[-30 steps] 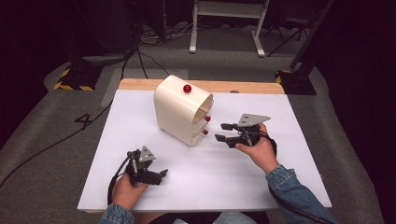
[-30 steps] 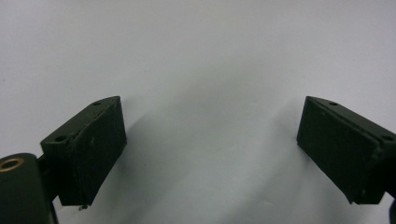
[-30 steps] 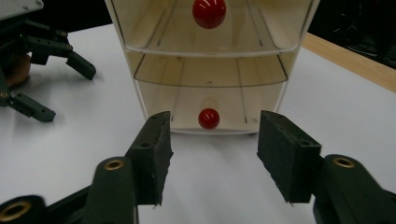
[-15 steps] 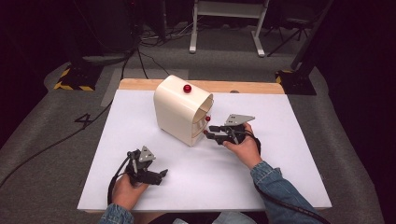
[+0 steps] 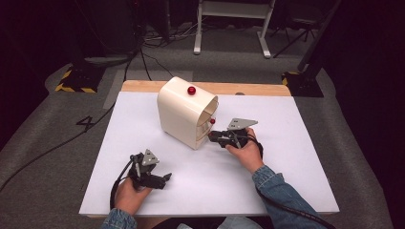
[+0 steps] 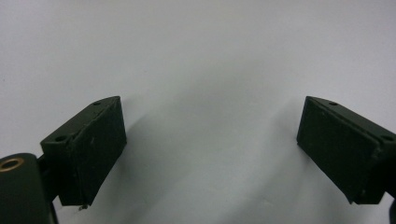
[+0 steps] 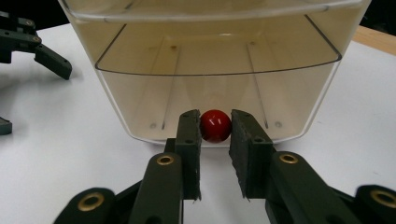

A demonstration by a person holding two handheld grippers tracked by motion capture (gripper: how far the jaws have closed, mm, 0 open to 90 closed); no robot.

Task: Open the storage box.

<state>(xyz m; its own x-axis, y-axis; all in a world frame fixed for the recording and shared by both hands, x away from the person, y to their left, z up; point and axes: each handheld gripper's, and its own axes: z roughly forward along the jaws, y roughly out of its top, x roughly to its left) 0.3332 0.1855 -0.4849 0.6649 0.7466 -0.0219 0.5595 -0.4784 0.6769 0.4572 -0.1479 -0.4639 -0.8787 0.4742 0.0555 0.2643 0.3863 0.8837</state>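
**Right gripper closes on a red knob at the front of the cream box**

We work at a white table top [image 5: 286, 157] with a wooden edge [image 5: 258, 88] along its far side. Beyond it we see grey floor, dark cables and the legs of a white stand [image 5: 229, 28]. A cream box [image 5: 184, 112] stands near the middle of the table, toward the far side, with a red knob on top [image 5: 191, 90]. Nothing lies between our grippers and the box.

Our right gripper [image 5: 216, 137] sits at the box's open front, low down. In the right gripper view, the right gripper [image 7: 215, 128] has its jaws drawn in on either side of a second red knob [image 7: 215, 125], both pads against it or nearly so, at the bottom lip of the translucent drawer front [image 7: 219, 70]. We read it as a grip on that knob.

Our left gripper [image 5: 165, 179] rests on the table near our side, well apart from the box. In the left gripper view its jaws stand wide apart over bare table, holding nothing. The same gripper appears at the far left of the right gripper view [image 7: 42, 51].
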